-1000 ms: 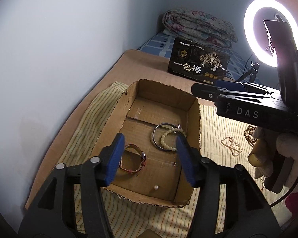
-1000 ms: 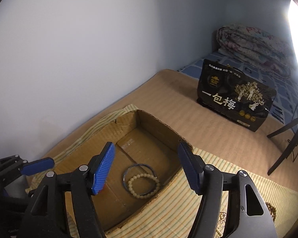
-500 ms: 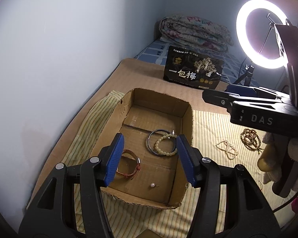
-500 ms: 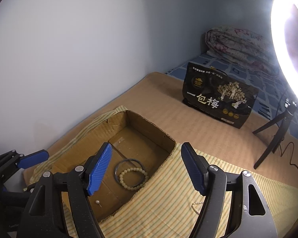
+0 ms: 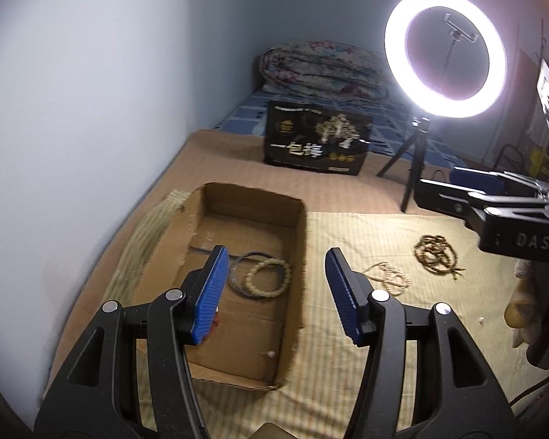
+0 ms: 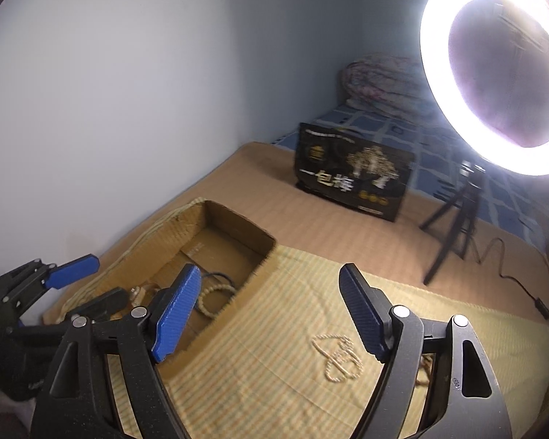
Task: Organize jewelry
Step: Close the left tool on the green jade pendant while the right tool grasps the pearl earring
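Note:
An open cardboard box [image 5: 300,241] [image 6: 238,226] lies on a striped cloth. In it are a cream bead bracelet [image 5: 269,278] on a dark bangle [image 5: 238,278] and a small pearl [image 5: 271,354]. A pale bead necklace [image 5: 386,278] [image 6: 336,356] and a brown bead string [image 5: 435,254] lie on the cloth to the right of the box. My left gripper [image 5: 274,292] is open and empty above the box's right wall. My right gripper [image 6: 267,311] is open and empty above the cloth, left of the pale necklace.
A lit ring light [image 5: 446,55] [image 6: 494,69] on a tripod stands at the back right, its cable [image 6: 508,274] trailing across the mat. A black printed bag [image 5: 316,142] [image 6: 351,172] stands behind the box. A folded quilt [image 5: 322,69] lies at the far end. A wall runs along the left.
Both grippers have pulled back and swung right, away from the box. The loose necklaces on the cloth have come into view. Both stay open and empty.

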Tool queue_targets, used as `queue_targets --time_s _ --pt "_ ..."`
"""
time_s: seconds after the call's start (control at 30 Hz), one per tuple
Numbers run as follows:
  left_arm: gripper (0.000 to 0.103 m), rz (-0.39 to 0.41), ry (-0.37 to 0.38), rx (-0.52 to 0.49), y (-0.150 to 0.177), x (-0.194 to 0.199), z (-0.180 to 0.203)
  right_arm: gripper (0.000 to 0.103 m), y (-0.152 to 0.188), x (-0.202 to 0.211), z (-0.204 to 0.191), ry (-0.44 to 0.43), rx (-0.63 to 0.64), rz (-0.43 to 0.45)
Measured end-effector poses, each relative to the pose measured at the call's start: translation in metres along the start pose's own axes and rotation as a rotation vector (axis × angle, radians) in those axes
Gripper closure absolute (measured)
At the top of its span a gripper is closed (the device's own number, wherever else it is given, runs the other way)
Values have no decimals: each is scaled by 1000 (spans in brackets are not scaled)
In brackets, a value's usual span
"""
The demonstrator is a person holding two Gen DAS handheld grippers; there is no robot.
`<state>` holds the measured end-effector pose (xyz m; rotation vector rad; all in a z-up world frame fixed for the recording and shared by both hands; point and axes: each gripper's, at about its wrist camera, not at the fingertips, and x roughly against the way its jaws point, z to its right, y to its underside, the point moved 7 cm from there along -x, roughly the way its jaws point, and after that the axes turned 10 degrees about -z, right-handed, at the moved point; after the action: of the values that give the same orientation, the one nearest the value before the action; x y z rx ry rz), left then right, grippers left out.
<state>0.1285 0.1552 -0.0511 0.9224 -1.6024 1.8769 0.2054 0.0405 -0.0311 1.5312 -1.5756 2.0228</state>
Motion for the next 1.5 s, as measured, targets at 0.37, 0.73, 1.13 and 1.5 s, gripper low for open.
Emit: queue_targets --time_s 0.37,0.73,1.13,1.5 --pt "47 -51 105 -69 1 -11 66 25 59 52 72 98 -90 9" --pt "47 -148 173 -194 29 -36 130 25 134 75 161 221 -217 -56" --pt "52 -317 237 -307 84 -74 181 25 203 49 175 185 -174 -181" --pt "64 -459 264 -401 129 -106 210 54 241 9 171 125 -121 -304"
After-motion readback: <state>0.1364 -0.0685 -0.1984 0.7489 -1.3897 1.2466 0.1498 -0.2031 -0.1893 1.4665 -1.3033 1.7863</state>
